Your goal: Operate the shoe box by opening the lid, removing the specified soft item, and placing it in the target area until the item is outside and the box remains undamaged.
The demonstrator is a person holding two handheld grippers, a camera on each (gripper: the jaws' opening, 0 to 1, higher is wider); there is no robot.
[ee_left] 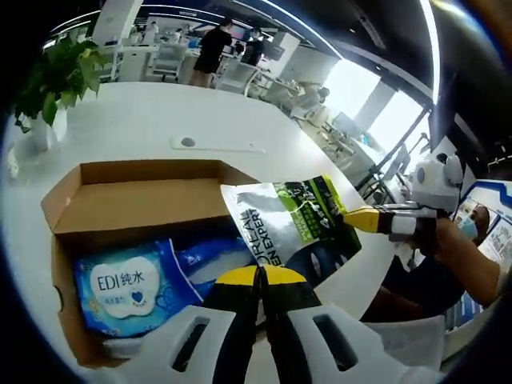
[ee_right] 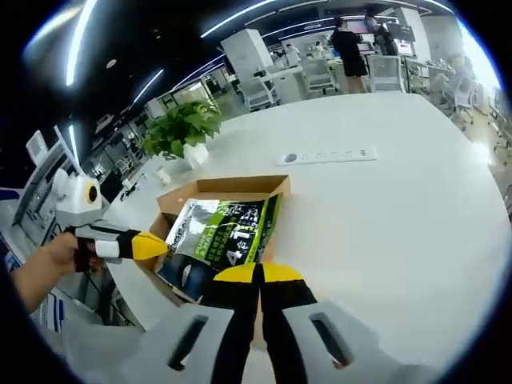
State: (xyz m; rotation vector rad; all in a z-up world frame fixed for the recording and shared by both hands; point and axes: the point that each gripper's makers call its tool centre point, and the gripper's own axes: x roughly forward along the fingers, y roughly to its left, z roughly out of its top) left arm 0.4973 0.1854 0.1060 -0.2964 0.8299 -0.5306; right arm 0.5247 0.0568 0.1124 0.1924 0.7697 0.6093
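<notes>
Near edge, left gripper view: the left gripper is rising from the bottom centre, jaws drawn narrow, yellow tips pinching the lower edge of the pouch. From the right of the frame the right gripper is coming in, tips nipping the pouch's far right corner. In the right gripper view its jaws are likewise pressed nearly together on the pouch's near edge. Judged: both are gripping the pouch.

The pouch is hanging between the two tools, over the right-hand end of the box and partly past its rim, tilted, printed face up. Its long axis is running from centre frame toward the right, on a slight downward slant. In the right gripper view it is slanting from lower left to upper right. Which end is the top cannot be told.

Progress, judged: the box is lying open, a flap standing at upper left, cardboard looking sound. The pouch is partly lifted clear but not yet set down. A blue wipes pack is lying inside, lower left. No marked target area is showing.

Beyond: the white table, a power strip, a plant at upper left, and people standing far off.
</notes>
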